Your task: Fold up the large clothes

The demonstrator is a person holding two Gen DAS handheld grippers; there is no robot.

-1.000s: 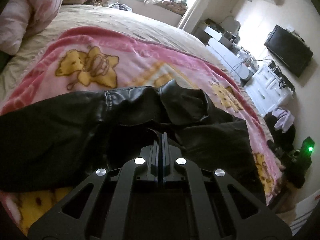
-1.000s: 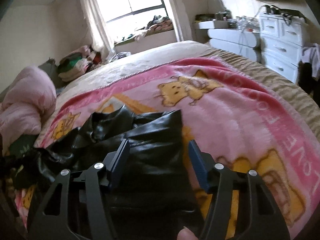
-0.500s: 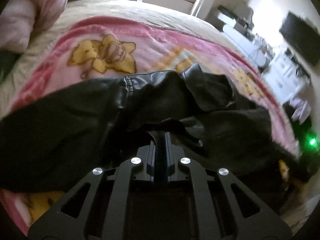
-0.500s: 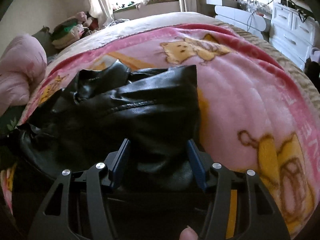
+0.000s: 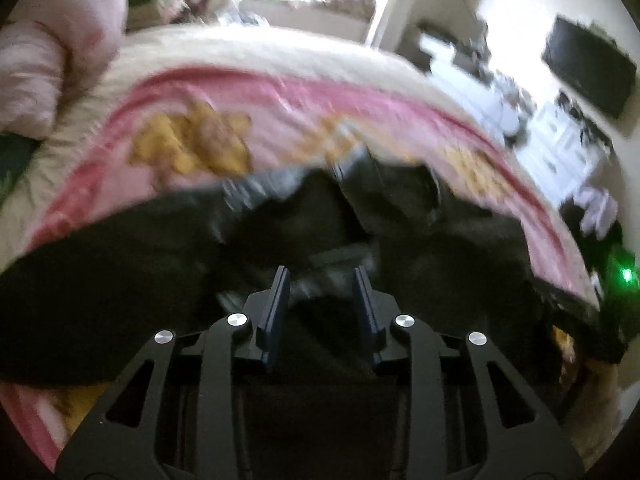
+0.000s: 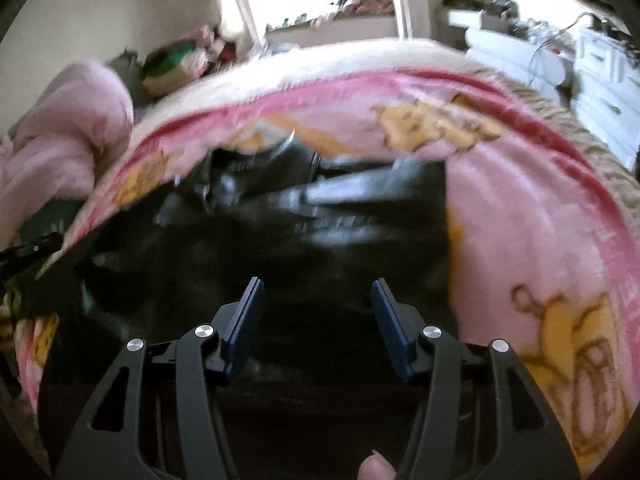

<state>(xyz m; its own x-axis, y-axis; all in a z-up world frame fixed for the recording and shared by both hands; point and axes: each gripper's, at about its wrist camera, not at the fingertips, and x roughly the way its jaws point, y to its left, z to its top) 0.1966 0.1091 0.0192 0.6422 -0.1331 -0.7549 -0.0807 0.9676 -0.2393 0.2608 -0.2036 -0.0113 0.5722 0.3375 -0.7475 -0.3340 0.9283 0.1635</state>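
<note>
Across a pink cartoon-print blanket (image 6: 532, 216), I hover both spread-fingered tools, left gripper (image 5: 322, 280) and right gripper (image 6: 316, 294), over the crumpled black leather jacket (image 6: 304, 232) at frame centre, seemingly choosing fold grips.

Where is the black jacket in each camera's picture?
Left wrist: the black jacket fills the middle band, ahead of the open left gripper.
Right wrist: it lies centre-left, ahead of the open right gripper.
Shared landmark: the pink blanket beneath it.
</note>
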